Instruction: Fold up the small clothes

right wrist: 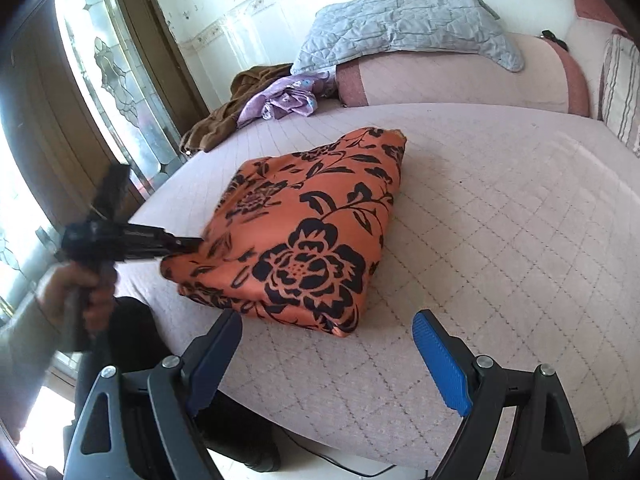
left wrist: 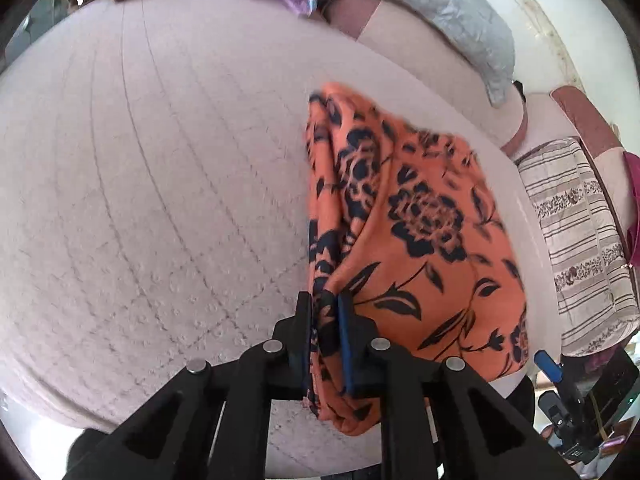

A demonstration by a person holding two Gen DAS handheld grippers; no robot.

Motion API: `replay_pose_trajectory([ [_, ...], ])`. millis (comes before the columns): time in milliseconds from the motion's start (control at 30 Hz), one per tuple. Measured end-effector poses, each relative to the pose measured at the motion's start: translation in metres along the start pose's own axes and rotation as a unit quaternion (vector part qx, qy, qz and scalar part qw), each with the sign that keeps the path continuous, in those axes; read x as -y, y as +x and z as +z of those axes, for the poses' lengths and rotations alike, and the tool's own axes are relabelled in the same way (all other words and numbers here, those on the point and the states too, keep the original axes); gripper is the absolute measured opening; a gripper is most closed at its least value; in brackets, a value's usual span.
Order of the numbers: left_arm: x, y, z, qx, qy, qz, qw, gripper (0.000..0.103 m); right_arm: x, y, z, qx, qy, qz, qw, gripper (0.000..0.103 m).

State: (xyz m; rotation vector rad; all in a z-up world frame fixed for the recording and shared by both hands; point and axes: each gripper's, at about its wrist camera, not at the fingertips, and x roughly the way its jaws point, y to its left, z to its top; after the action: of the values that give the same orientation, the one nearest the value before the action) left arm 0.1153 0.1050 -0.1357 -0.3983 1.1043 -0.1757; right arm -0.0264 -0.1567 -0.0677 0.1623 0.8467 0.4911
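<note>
An orange garment with a black flower print (right wrist: 312, 232) lies folded into a thick bundle on the pale quilted bed (right wrist: 500, 220), near its front left corner. My left gripper (left wrist: 325, 300) is shut on a bunched edge of the garment (left wrist: 420, 216), and the fabric hangs down between its blue pads. In the right wrist view the left gripper (right wrist: 188, 246) reaches in from the left, held by a hand, with its tips at the bundle's near left corner. My right gripper (right wrist: 328, 318) stands wide open just in front of the bundle, nothing between its fingers.
A grey quilted blanket (right wrist: 400, 24) lies at the back of the bed. A purple cloth (right wrist: 288, 96) and a brown garment (right wrist: 224, 120) sit at the far left corner. A striped pillow (right wrist: 620, 88) is at the right. A glazed door (right wrist: 100, 80) stands to the left.
</note>
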Motion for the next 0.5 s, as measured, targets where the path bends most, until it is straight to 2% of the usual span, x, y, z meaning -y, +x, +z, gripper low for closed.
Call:
replay_pose_trajectory([
  [100, 0.026, -0.014, 0.005, 0.007, 0.043, 0.046, 0.998, 0.015, 0.009, -0.008, 0.004, 0.008, 0.024, 0.02, 0.999, 0.089],
  [200, 0.047, -0.034, 0.014, 0.044, 0.069, 0.045, 0.9956, 0.021, 0.039, -0.006, 0.014, 0.004, 0.099, 0.06, 0.993, 0.089],
  [233, 0.056, -0.036, 0.019, 0.056, 0.08, 0.039, 0.9944, 0.029, 0.05, -0.003, 0.018, 0.0, 0.126, 0.072, 0.989, 0.089],
  [267, 0.063, -0.035, 0.023, 0.062, 0.087, 0.034, 0.9936, 0.038, 0.062, 0.003, 0.022, -0.007, 0.159, 0.088, 0.983, 0.09],
  [300, 0.07, -0.03, 0.027, 0.065, 0.094, 0.029, 0.993, 0.041, 0.076, 0.012, 0.029, -0.016, 0.197, 0.112, 0.974, 0.09],
  [367, 0.081, -0.012, 0.035, 0.06, 0.104, 0.036, 0.9922, 0.042, 0.092, 0.03, 0.04, -0.029, 0.234, 0.137, 0.962, 0.09],
  [433, 0.084, 0.012, 0.036, 0.045, 0.123, 0.069, 0.989, 0.042, 0.101, 0.057, 0.056, -0.055, 0.26, 0.169, 0.949, 0.09],
  [500, 0.078, 0.038, 0.036, 0.007, 0.118, 0.109, 0.987, 0.041, 0.109, 0.091, 0.061, -0.09, 0.306, 0.207, 0.925, 0.09],
])
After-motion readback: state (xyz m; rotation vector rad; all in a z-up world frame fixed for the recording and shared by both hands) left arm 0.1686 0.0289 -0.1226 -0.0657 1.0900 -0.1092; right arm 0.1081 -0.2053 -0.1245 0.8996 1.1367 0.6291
